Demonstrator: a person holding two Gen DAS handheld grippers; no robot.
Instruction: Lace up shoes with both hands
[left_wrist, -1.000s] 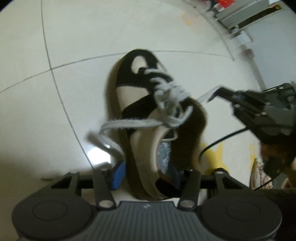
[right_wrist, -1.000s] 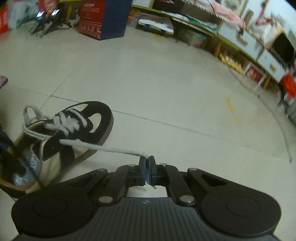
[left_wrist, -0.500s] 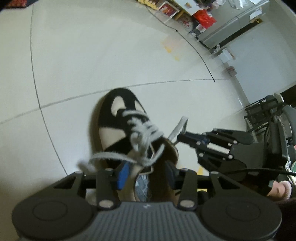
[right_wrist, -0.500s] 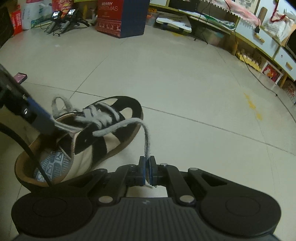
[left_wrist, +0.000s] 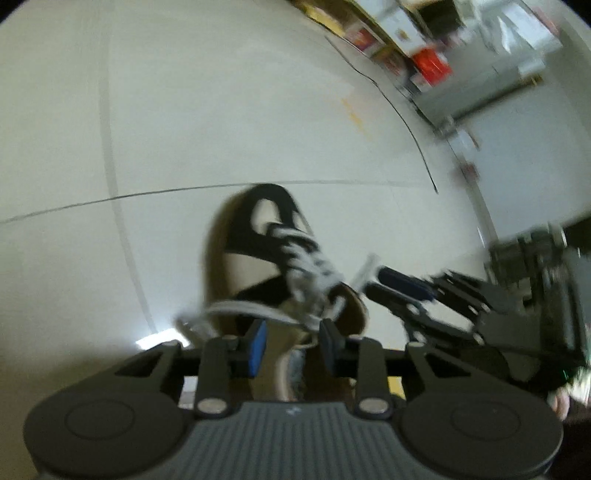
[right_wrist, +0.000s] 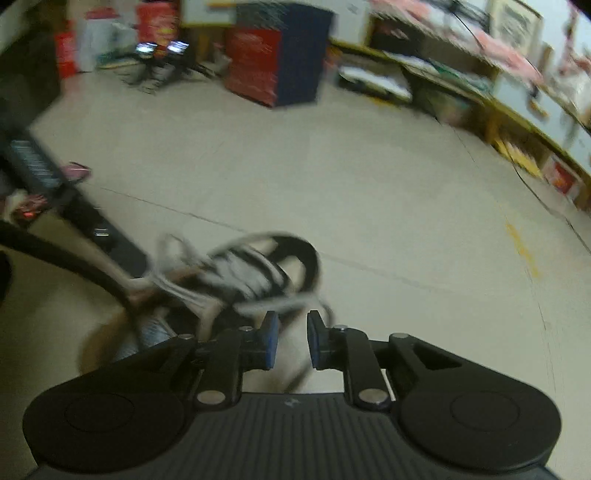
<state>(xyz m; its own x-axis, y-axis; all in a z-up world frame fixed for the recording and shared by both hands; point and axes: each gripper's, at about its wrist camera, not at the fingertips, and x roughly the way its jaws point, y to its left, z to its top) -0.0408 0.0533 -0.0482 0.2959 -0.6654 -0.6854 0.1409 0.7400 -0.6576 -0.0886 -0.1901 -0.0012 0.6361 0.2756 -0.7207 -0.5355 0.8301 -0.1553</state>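
Note:
A black and cream shoe (left_wrist: 255, 254) lies on the tiled floor, its grey-white laces (left_wrist: 310, 266) loosely threaded. In the left wrist view my left gripper (left_wrist: 293, 343) hovers over the shoe's opening. Its jaws are closing but still wide apart, and a lace strand (left_wrist: 240, 308) crosses just ahead of the fingertips without being pinched. My right gripper (left_wrist: 388, 290) comes in from the right, close to a loose lace end (left_wrist: 364, 271). In the right wrist view the right gripper (right_wrist: 291, 339) has its jaws opening. A slack lace strand (right_wrist: 284, 304) drapes ahead of its pads (right_wrist: 271, 341), not pressed. The shoe (right_wrist: 295, 254) is blurred.
A thin black cable (left_wrist: 402, 122) trails over the floor at the far right. A red and blue box (right_wrist: 277, 62), low shelves (right_wrist: 517, 122) and clutter line the far wall. A small pink item (right_wrist: 75, 170) lies on the floor at the left. Bare tiles surround the shoe.
My right gripper's jaws have parted and the lace end pinched between them has come free. My left gripper's jaws have narrowed. Both grippers moved in over the shoe, blurring the views.

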